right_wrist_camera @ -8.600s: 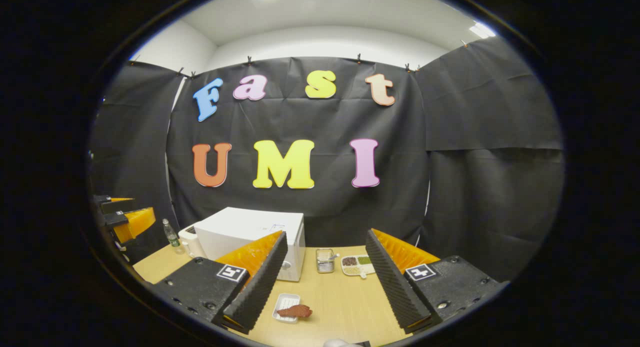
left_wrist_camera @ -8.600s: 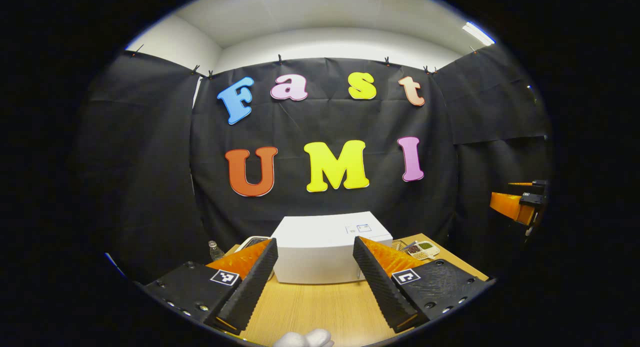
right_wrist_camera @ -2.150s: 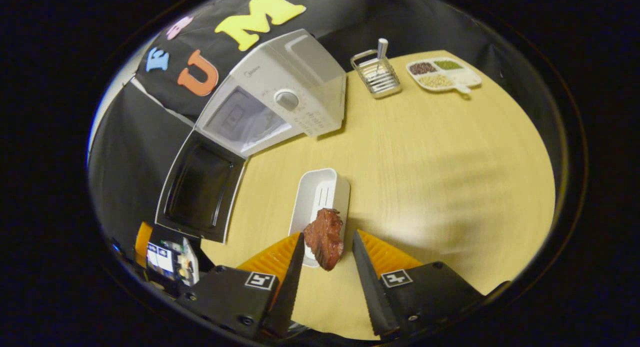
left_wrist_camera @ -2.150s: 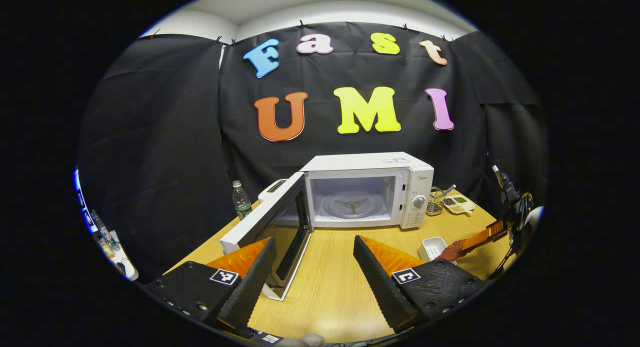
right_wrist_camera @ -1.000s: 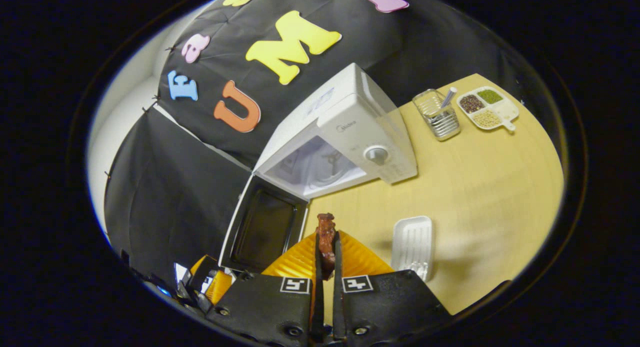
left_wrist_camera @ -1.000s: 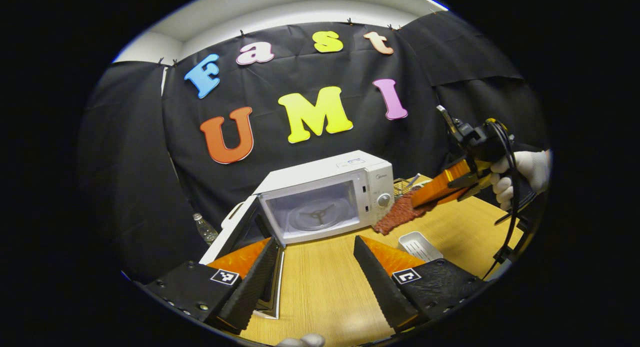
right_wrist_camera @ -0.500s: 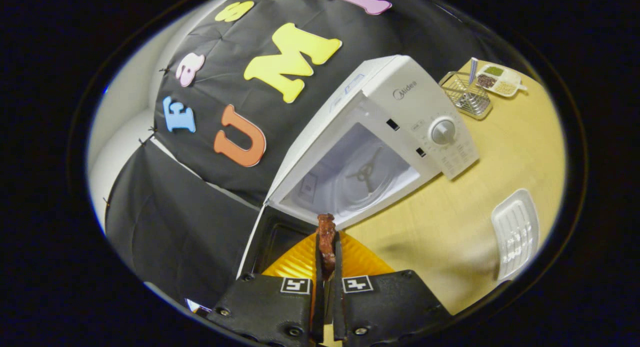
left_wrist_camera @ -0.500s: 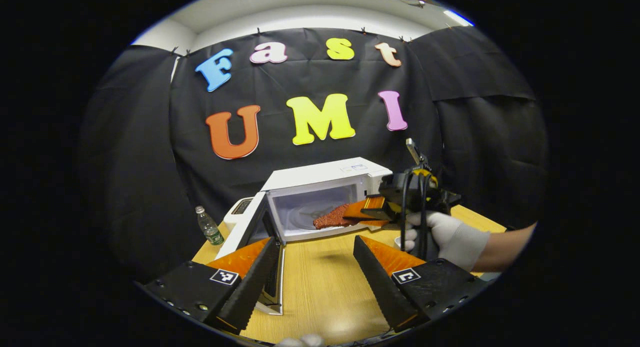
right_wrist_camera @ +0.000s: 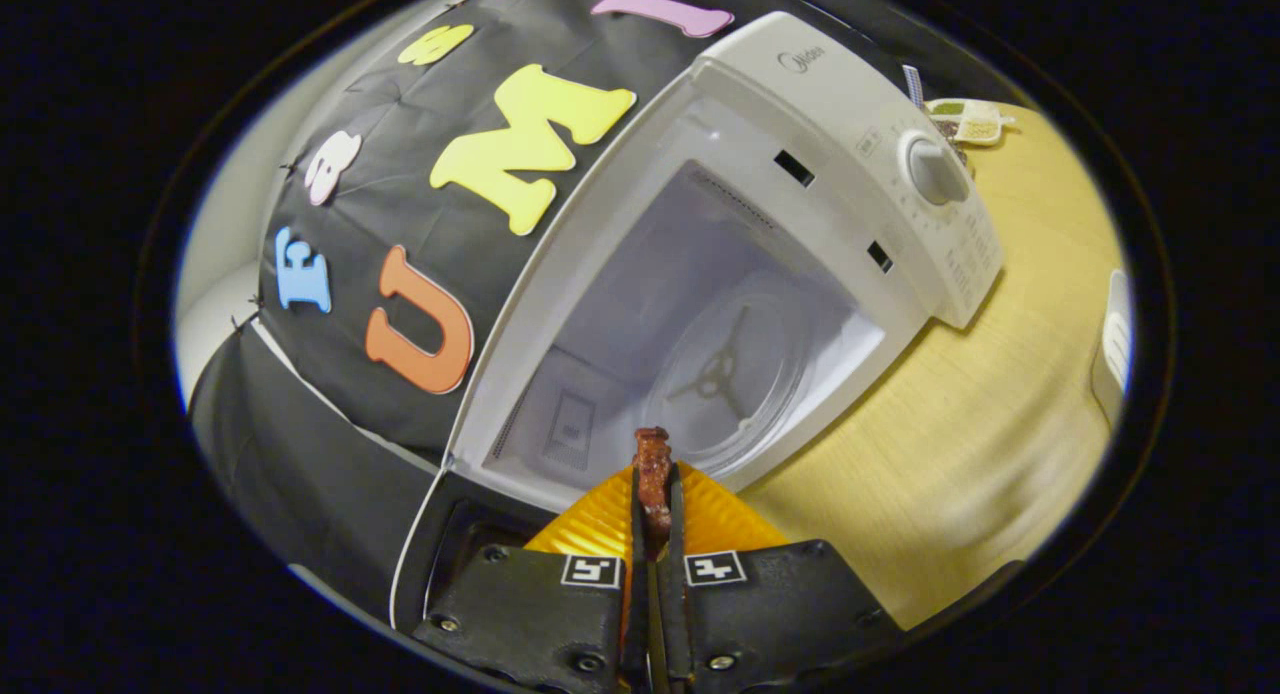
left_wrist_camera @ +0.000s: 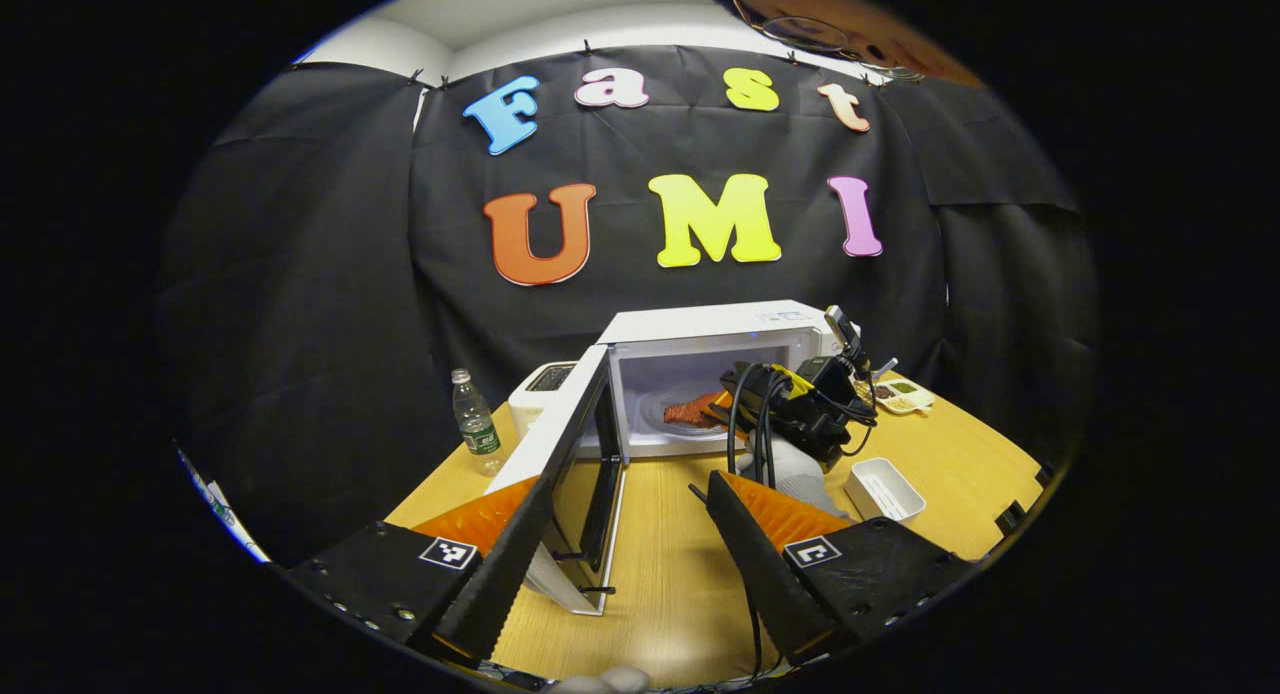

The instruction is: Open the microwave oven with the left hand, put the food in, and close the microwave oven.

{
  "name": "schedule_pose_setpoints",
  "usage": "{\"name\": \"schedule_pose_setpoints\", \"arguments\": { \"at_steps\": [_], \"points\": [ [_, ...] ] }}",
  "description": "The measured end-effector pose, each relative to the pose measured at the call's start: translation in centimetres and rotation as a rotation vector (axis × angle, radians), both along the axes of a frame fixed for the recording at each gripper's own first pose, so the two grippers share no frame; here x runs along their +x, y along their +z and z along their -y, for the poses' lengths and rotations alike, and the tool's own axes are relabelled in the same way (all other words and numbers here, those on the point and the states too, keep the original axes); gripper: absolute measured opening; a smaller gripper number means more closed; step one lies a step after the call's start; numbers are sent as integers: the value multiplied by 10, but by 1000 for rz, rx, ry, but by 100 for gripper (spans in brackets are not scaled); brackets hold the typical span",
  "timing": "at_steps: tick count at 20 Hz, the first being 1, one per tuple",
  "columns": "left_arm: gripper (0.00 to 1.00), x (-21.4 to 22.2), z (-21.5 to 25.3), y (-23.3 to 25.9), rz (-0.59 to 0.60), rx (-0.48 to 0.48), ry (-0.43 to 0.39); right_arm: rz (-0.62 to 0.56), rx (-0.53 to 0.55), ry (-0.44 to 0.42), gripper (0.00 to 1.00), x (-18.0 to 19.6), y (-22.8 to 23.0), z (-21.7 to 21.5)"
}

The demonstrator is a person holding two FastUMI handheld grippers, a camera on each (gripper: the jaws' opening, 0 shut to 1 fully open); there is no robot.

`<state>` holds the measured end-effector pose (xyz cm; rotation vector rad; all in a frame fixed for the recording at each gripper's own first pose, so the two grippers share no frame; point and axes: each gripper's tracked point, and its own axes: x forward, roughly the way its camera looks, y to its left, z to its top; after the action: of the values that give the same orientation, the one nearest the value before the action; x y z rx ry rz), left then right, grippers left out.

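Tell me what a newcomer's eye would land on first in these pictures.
First, the white microwave at the back of the wooden table, its door swung wide open to its left. Next, the reddish piece of meat clamped in the right gripper, held at the mouth of the cavity above the glass turntable. The left gripper hangs open near the door.

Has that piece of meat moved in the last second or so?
Yes. The meat, clamped in the right gripper, has gone from right of the microwave, over the table, to its open mouth, above the glass turntable.
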<state>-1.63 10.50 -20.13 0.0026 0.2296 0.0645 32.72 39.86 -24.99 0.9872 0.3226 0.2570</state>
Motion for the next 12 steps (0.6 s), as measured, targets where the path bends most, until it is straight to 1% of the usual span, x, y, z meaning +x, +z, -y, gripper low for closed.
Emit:
{"name": "schedule_pose_setpoints", "arguments": {
  "at_steps": [4, 6, 7, 8, 9, 10, 11, 12],
  "points": [
    [95, 5, -9, 2, 1, 33, 10, -15, 45, -67, 10, 30, -8, -17],
    [95, 9, -11, 7, 11, 38, 9, -2, 43, -116, 10, 47, -11, -14],
    [95, 11, -11, 9, 13, 38, 7, -4, 44, -146, 2, 55, -14, -12],
    [95, 13, -9, 9, 15, 43, 1, -11, 40, -164, 10, 62, -18, -11],
    [95, 15, -8, 10, 17, 52, -1, -17, 28, -182, 2, 68, -22, -13],
    [95, 17, -7, 10, 14, 53, -8, -28, 24, -198, 2, 75, -27, -13],
    [95, 18, -6, 9, 12, 59, -11, -22, 40, -205, 12, 81, -28, -14],
    [95, 19, -8, 6, 0, 69, -7, -15, 48, -208, 13, 88, -29, -14]
  ]
}}
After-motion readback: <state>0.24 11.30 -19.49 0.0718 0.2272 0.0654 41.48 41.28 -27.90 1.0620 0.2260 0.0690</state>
